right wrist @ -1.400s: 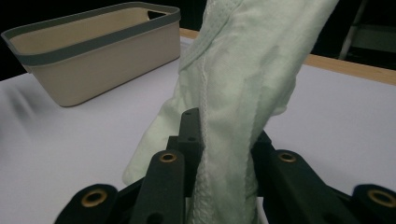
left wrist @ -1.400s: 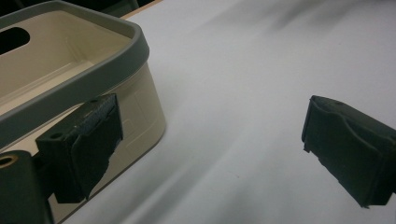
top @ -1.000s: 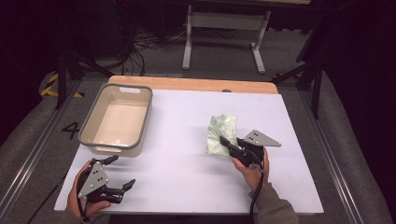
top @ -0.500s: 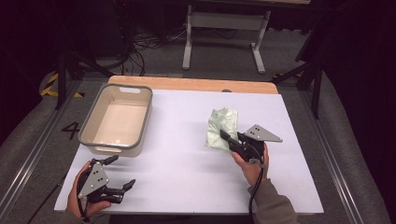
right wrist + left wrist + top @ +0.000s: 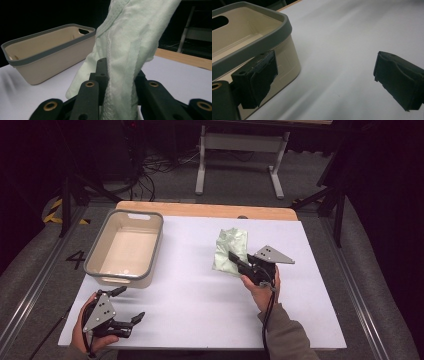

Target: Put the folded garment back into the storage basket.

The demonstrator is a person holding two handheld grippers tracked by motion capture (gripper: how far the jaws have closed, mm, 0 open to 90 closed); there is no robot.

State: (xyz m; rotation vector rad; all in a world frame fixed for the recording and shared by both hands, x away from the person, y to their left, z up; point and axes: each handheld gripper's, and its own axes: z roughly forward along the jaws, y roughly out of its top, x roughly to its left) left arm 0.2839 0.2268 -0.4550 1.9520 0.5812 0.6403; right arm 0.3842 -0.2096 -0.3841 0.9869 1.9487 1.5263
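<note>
Cloth [image 5: 231, 251], pale green, is pinched in the closed jaws of the right gripper [image 5: 237, 260] on the table's right half. Its length runs away from the jaws. The tub [image 5: 123, 251] lies across the table, well apart; the left gripper [image 5: 129, 306] rests beside it, jaws wide and empty.

Pale green cloth [image 5: 231, 251] — beige bin [image 5: 125, 249], grey rim — white table [image 5: 190, 290].

The high view is looking forward and down from above the person's side, taking in the whole white table [image 5: 190, 295] from a fair way off. The left gripper view is riding low on the left gripper [image 5: 122, 307], peering past its jaws at the tub [image 5: 262, 37] right beside them. The right gripper view is sitting super close behind the right gripper [image 5: 117, 82], facing the pale green cloth [image 5: 130, 37], with that same tub [image 5: 47, 55] farther beyond.
</note>
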